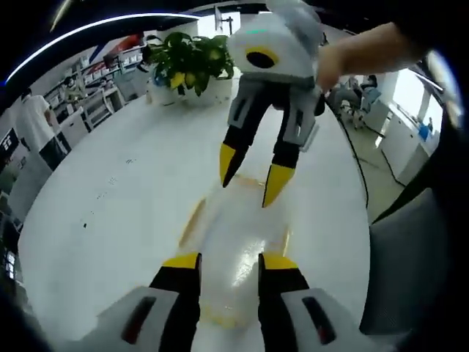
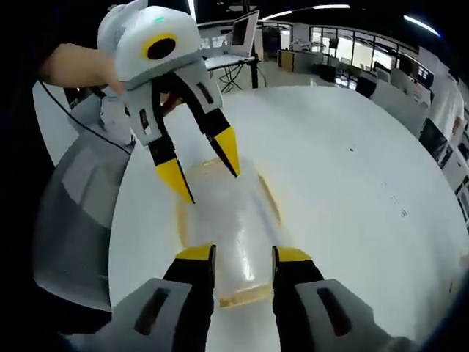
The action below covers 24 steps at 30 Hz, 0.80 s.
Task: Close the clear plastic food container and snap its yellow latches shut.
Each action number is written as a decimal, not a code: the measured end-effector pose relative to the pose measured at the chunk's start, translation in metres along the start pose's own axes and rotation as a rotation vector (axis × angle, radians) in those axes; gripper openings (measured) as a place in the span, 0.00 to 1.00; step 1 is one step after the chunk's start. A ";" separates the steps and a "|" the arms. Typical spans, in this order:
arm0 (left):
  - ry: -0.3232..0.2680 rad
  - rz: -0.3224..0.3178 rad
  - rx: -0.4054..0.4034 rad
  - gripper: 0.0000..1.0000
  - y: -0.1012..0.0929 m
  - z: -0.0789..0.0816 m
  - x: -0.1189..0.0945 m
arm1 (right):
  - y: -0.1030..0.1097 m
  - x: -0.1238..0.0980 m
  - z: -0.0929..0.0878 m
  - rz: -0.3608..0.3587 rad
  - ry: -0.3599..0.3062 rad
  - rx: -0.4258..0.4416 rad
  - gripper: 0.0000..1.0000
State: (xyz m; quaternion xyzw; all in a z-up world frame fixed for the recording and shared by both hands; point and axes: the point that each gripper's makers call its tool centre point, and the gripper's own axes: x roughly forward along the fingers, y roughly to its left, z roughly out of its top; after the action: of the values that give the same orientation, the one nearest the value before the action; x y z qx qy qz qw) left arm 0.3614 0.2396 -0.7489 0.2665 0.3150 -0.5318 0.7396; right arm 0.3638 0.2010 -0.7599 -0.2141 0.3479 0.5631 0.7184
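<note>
**Tongs poised at both ends of the container**

Tongs first, in the left gripper view: our left tongs [image 1: 229, 262] rise from the bottom edge with jaws parted, holding nothing, their yellow tips over the near end of the clear container [image 1: 233, 253]. Across from them the right tongs [image 1: 253, 176] reach in from the top, also parted and empty, tips hanging just above the far end. The container lies flat on the white bench [image 1: 110, 205], its long axis running from one pair of tongs toward the other. We judge that we stand at opposite ends so each pair can press down a latch there. A yellow latch [image 1: 190, 221] shows along the left long side, angled outward, so seemingly not yet snapped. A potted plant [image 1: 192, 64] sits well apart at the far edge of the bench.

In the right gripper view, our right tongs [image 2: 242, 258] straddle the near end of the container [image 2: 227, 220], open, gripping nothing; whether they touch it we cannot tell. The left tongs [image 2: 209, 172] come in from the upper left, parted, over the far end. Here too the long axis points straight away from the camera. The lid appears seated, with yellow trim along both long sides and at the near end.
</note>
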 end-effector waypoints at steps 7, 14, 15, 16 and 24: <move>0.015 -0.026 0.031 0.24 -0.008 0.002 0.012 | 0.001 0.011 0.023 0.011 -0.032 -0.025 0.28; 0.020 -0.024 0.028 0.26 -0.009 0.001 0.010 | -0.005 0.020 0.036 0.021 -0.050 -0.012 0.30; 0.024 -0.022 0.034 0.26 -0.009 -0.001 0.010 | -0.006 0.021 0.036 0.022 -0.047 -0.015 0.30; 0.032 -0.021 0.035 0.27 -0.010 -0.002 0.009 | -0.007 0.023 0.035 0.020 -0.038 -0.023 0.31; 0.034 0.002 0.059 0.41 -0.019 -0.001 0.012 | -0.019 0.027 0.033 0.028 -0.023 0.011 0.34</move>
State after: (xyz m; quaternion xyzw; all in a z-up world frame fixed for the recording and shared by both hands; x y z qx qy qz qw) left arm 0.3462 0.2277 -0.7595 0.2976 0.3112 -0.5355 0.7265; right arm 0.3943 0.2370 -0.7593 -0.1987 0.3458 0.5736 0.7155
